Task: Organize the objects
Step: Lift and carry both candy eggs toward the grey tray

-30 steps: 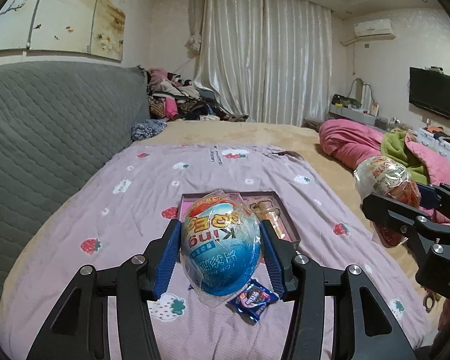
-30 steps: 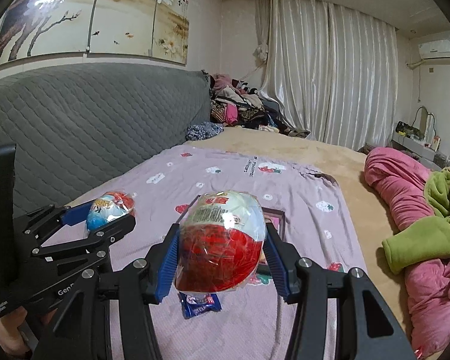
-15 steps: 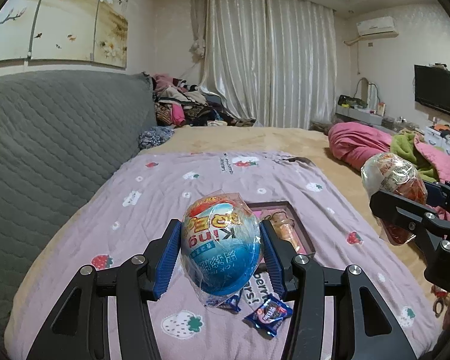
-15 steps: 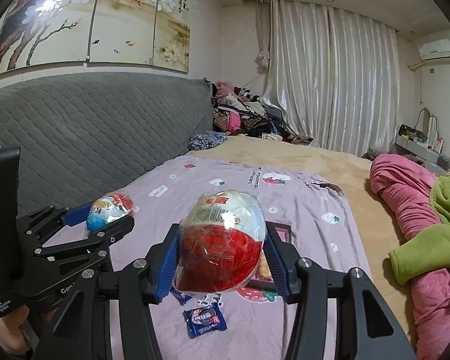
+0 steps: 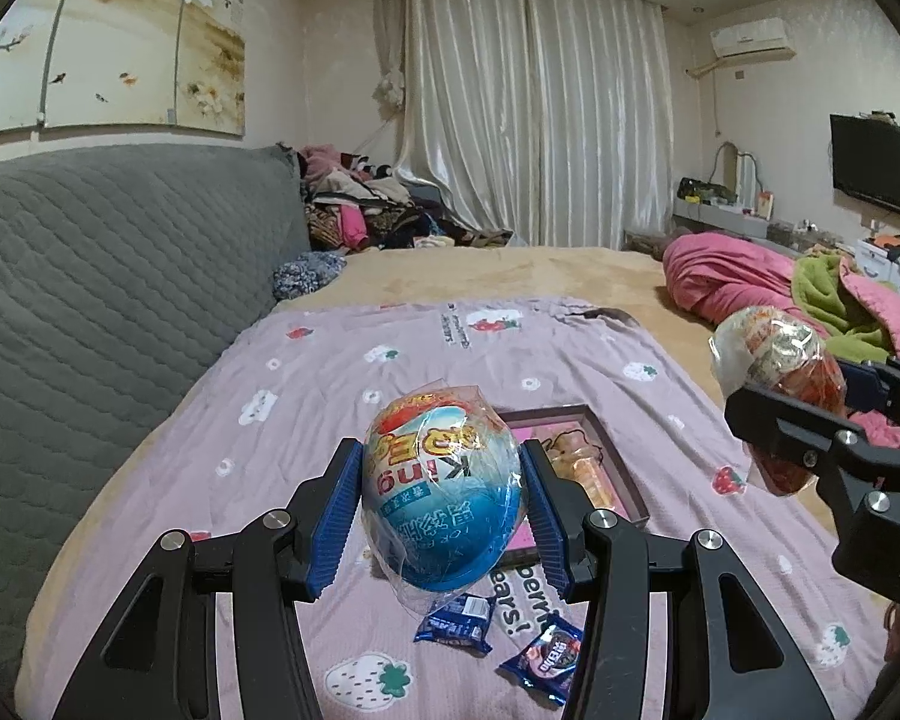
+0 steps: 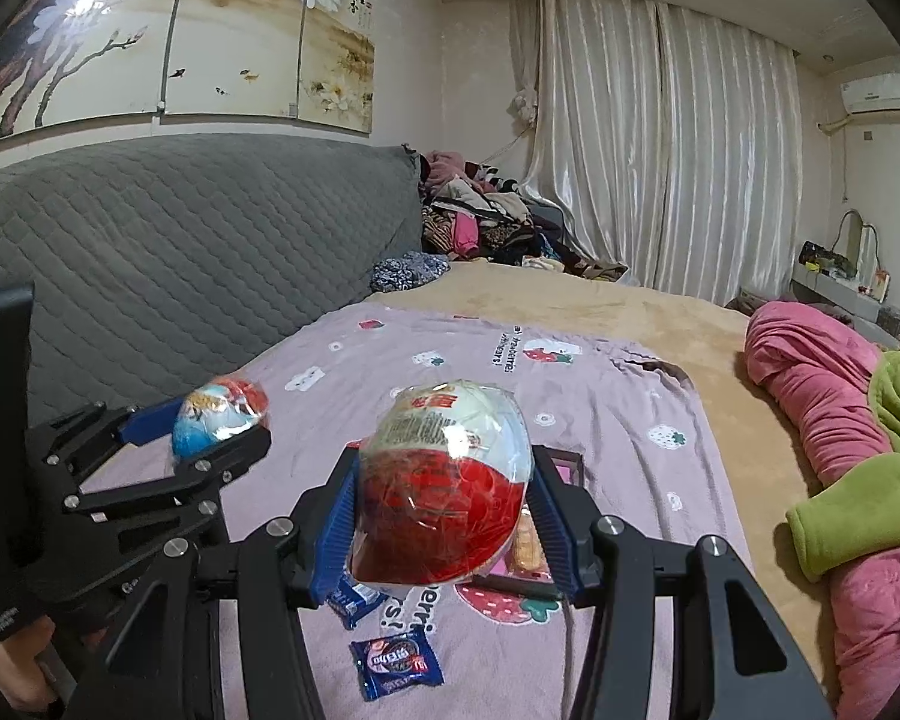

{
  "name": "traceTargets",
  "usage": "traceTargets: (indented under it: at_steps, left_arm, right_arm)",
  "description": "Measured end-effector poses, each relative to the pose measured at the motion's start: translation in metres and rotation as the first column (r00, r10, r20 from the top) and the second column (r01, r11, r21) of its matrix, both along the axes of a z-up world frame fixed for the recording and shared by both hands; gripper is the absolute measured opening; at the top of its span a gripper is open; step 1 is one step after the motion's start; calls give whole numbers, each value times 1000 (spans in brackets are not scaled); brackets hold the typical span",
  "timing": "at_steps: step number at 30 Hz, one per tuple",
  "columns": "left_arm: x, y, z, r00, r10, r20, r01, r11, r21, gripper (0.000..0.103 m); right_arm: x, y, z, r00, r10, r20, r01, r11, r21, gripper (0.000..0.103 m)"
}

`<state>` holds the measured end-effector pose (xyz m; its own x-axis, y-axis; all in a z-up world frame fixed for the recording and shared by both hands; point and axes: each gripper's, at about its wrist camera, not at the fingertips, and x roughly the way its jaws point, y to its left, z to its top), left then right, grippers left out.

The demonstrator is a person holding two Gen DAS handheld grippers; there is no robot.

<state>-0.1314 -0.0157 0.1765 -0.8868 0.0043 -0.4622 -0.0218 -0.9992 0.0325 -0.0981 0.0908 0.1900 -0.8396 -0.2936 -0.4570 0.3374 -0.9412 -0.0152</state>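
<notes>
Two snack packets [image 5: 450, 627] show clearly only in the left view.

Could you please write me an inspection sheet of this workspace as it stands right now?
Surface: bed under a lilac strawberry-print sheet, tan blanket beyond.
Job's things: blue egg and red egg, both wrapped and held in the air; shallow box on the sheet with sweets inside; two small blue snack packets lying loose nearby.
Clutter: clothes pile at the bed's far end; pink quilt with a green garment on the right.
Grippers: left tool shut on the blue egg; right tool shut on the red egg.
Cables: nothing seen.
Surroundings: grey quilted headboard, curtains, wall television, air conditioner.
</notes>
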Motion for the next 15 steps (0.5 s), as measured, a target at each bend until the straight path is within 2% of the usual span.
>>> traceTargets:
  at_steps: [15]
  left_arm:
    - [-63,-3,-28,999,-4,46,5,1000,-5,54]
  right_arm:
    - [-46,-12,-26,999,11,36,-11,1000,-1,54]
